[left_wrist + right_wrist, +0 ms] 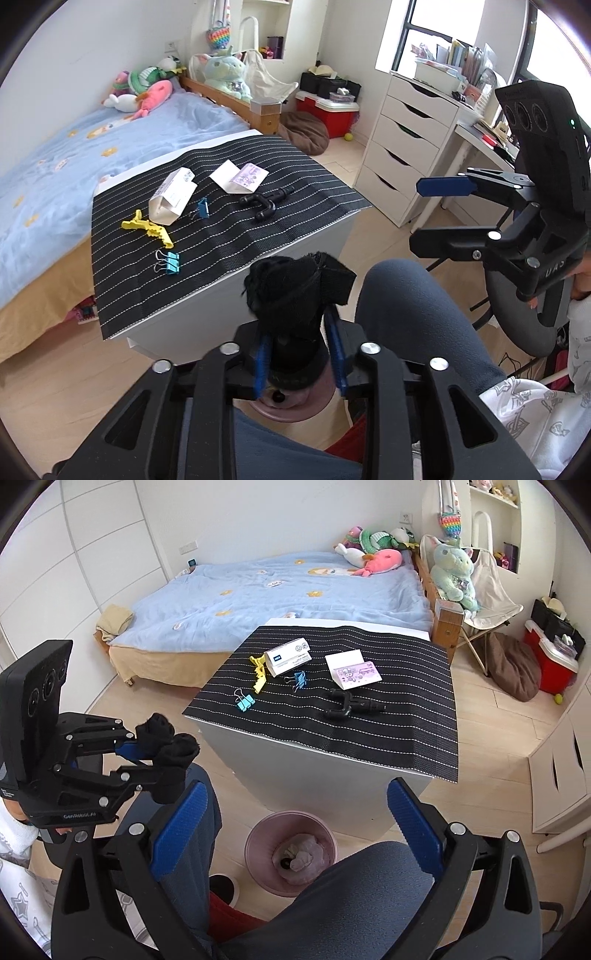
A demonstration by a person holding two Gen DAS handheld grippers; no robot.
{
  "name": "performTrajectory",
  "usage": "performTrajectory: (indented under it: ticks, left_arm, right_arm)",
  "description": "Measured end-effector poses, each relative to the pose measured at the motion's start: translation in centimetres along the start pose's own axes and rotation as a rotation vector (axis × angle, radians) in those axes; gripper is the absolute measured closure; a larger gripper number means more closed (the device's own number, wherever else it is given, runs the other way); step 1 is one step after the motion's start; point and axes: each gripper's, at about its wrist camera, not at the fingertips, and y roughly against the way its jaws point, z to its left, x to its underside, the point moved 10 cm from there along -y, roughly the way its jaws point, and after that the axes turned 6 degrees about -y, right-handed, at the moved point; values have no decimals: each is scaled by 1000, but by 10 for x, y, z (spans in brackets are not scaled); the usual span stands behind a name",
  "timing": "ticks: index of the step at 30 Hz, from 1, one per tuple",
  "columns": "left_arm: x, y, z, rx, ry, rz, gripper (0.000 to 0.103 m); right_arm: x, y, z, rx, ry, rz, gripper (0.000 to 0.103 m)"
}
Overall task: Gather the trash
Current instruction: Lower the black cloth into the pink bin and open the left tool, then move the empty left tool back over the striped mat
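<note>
**Ana:** What is nearest in the right wrist view?

**Ben:** The right gripper. Its blue pads stand far apart with nothing between them. Below them, at six o'clock, is the person's knee in grey trousers.

**Ana:** And the bin?

**Ben:** The pink bin stands on the floor between the pads, just beside the knee. There is pale crumpled rubbish inside it.

**Ana:** Where is the left gripper?

**Ben:** The left gripper is at nine o'clock in that view. A black cloth bundle sits at its fingertips. In its own camera the bundle stands up between the blue pads, and the bin's rim shows right under it. Whether the pads press on the cloth or have let go, he cannot tell.

**Ana:** What lies further off?

**Ben:** The white table, with a black striped mat on it, stands at twelve o'clock from the bin. On the mat:
- A teal binder clip and a black forked piece are closest.
- Behind them are a yellow clip and a blue binder clip.
- A white box touches the yellow clip.
- A white card with a pink packet lies at one o'clock.

**Ana:** And past the table?

**Ben:** The bed under a blue cover, with plush toys at its head.
</note>
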Motion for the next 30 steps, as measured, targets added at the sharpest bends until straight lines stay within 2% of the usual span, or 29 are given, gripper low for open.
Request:
performTrajectory:
  ticks: [1,3,4,9,19,30]
  left_arm:
    - [0,0,-1,5,1,-5,50]
    - [-1,1,0,12,16,-20,18]
    - [-1,2,1,8,24,-29,13]
    - [0,1,9,-31,48,-27,8]
    - [5,4,31,-74,111,-32,8]
    - [1,9,46,-101,138,-56,8]
  right_arm:
    - [-1,0,-1,0,-2,-1,7]
    - [-1,1,-1,-1,-5,-2,7]
    - [-1,1,-1,-2,-6,-1,7]
    - [0,-1,-1,-6,-8,1,7]
    - [5,-5,2,-13,-9,7,6]
    - [1,-9,5,-19,-2,10,6]
